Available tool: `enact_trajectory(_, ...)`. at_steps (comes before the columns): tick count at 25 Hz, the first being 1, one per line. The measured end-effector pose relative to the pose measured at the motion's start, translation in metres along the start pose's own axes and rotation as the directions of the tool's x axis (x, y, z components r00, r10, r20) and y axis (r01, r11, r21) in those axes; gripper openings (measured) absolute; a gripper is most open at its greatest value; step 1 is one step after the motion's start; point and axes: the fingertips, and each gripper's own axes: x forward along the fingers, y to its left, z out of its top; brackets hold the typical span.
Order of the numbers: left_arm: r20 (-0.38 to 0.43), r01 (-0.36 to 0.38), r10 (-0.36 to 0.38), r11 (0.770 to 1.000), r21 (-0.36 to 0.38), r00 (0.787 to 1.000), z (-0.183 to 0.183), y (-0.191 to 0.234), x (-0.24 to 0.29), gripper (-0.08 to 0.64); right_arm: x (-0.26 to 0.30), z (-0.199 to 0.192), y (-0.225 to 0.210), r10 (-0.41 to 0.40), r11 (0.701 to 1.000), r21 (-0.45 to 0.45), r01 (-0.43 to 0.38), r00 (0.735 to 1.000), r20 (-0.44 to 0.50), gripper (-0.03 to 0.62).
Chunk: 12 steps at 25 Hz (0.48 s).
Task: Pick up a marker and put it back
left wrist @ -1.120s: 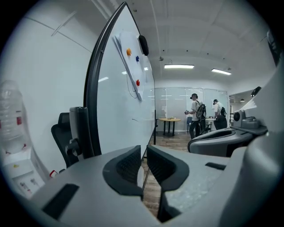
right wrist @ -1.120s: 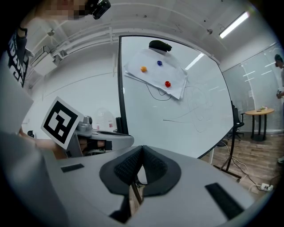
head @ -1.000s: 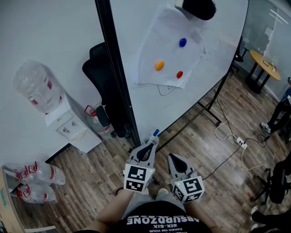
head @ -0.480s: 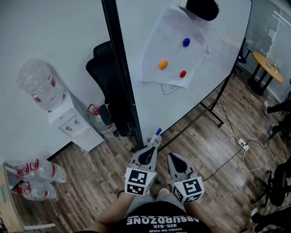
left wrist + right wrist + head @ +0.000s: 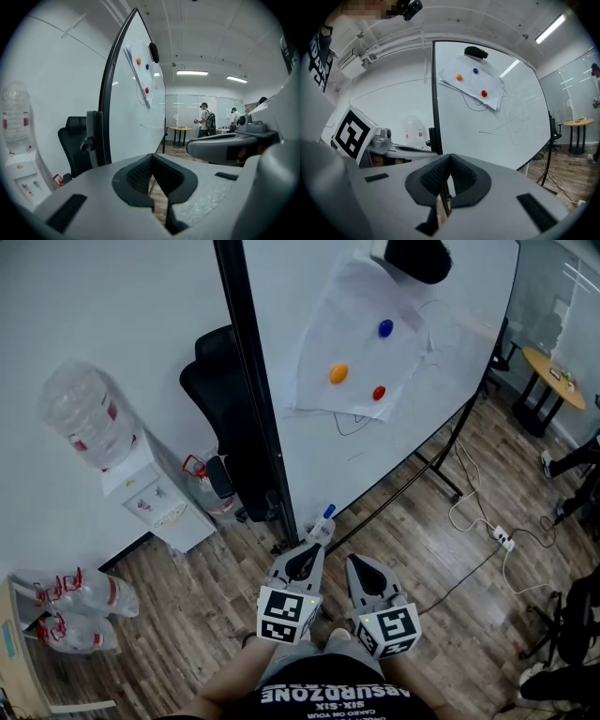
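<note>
Here the left gripper [image 5: 152, 157] and right gripper [image 5: 449, 157] are both closed, empty, a blue-capped marker [image 5: 325, 516] seemingly just past the left.

One whiteboard [image 5: 314, 474]. One paper sheet [image 5: 326, 334]. Three magnets: orange magnet [image 5: 339, 373], blue magnet [image 5: 385, 328], red magnet [image 5: 379, 393]. One eraser [image 5: 417, 257]. One marker [image 5: 325, 515]. One office chair [image 5: 211, 397]. One water dispenser [image 5: 155, 507]. One round table [image 5: 551, 373]. Two grippers: left gripper [image 5: 316, 533], right gripper [image 5: 357, 567].

The head camera looks steeply down on the left gripper [image 5: 316, 534] and right gripper [image 5: 357, 564], close below. Each gripper camera faces level along its jaws; all share the whiteboard [image 5: 319, 457] at twelve o'clock.
</note>
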Motion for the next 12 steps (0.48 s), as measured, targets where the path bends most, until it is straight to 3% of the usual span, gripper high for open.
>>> enact_trajectory(12, 0.005, 0.010, -0.010, 1.000, -0.001, 1.000, 0.0015, -0.0001, 0.0000, 0.008, 0.0001, -0.0010, 0.0013, -0.001, 1.000, -0.006, 0.001, 1.000, -0.010, -0.002)
